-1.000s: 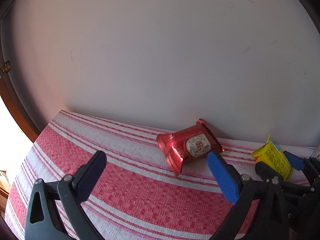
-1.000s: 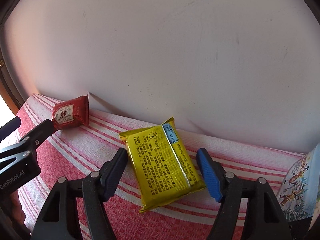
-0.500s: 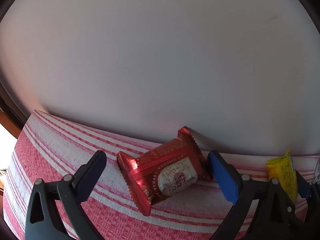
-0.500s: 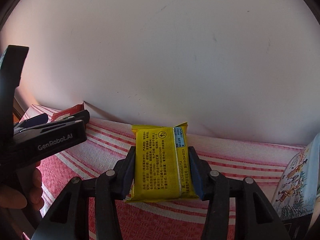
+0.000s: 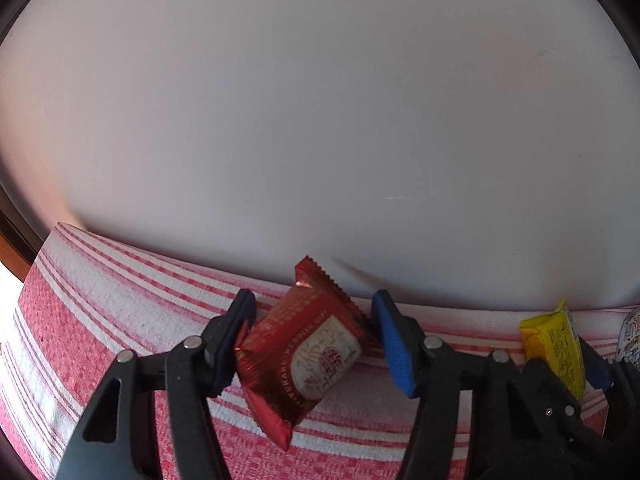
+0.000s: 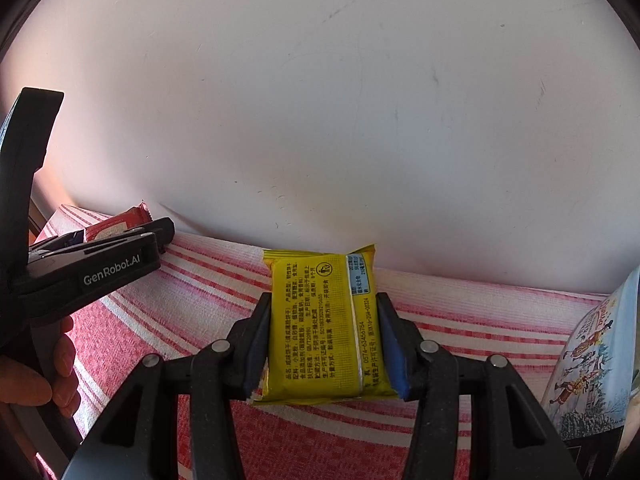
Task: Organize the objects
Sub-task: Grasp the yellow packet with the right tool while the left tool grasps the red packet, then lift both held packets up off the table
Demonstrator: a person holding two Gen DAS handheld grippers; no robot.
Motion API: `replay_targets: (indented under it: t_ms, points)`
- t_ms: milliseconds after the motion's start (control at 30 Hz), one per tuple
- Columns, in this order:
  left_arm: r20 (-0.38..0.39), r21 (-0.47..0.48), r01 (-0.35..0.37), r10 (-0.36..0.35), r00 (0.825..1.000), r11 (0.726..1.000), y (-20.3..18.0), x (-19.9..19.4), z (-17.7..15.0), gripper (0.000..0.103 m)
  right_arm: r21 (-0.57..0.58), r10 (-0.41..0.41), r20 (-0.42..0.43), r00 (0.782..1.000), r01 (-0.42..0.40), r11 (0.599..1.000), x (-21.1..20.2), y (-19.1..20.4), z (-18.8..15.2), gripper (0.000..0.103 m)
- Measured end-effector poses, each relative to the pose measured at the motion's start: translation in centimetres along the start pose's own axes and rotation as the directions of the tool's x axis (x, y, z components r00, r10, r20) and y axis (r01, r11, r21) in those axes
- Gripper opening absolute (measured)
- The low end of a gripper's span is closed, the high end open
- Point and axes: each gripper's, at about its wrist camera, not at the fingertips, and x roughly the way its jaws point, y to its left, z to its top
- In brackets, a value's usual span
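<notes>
Right tool [image 6: 323,344] clenched on yellow packet [image 6: 326,324], left tool [image 5: 312,344] astride red packet [image 5: 304,352], grip unclear, over striped cloth [image 5: 100,292]

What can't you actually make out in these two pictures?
- Right wrist view: the picture book is cut off by the right edge.
- Right wrist view: the red packet is mostly hidden behind the left gripper.
- Left wrist view: whether the left gripper grips the red packet on both sides; a gap shows at the blue finger.
- Left wrist view: the yellow packet is partly hidden by the right gripper.
</notes>
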Motion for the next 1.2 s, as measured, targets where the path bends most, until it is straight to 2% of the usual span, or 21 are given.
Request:
replay_targets:
  t_ms: [200, 533, 633, 767, 1200]
  points:
    - [0.0, 0.0, 0.004, -0.004, 1.0, 1.0, 0.1, 0.3, 0.6, 0.059, 0.002, -0.002, 0.0, 1.0, 0.002, 1.0, 0.2, 0.2, 0.1, 0.052]
    - [0.019, -0.025, 0.038, -0.038, 0.999, 0.999, 1.1, 0.3, 1.6, 0.048, 0.01, 0.003, 0.002, 1.0, -0.003, 1.0, 0.0, -0.2, 0.1, 0.052]
    - [0.035, -0.039, 0.033, -0.032, 0.999, 0.999, 1.5, 0.2, 2.0, 0.048, 0.02, 0.015, 0.005, 1.0, -0.015, 1.0, -0.2, -0.6, 0.0, 0.052]
    - [0.039, -0.013, 0.027, -0.026, 0.999, 1.0, 1.1, 0.3, 2.7, 0.048, 0.018, 0.013, 0.004, 1.0, -0.013, 1.0, -0.4, -0.6, 0.0, 0.052]
    - [0.014, -0.03, 0.033, -0.033, 0.999, 0.999, 2.3, 1.7, 5.4, 0.048, 0.024, 0.015, 0.006, 1.0, -0.015, 1.0, -0.4, 0.2, 0.0, 0.052]
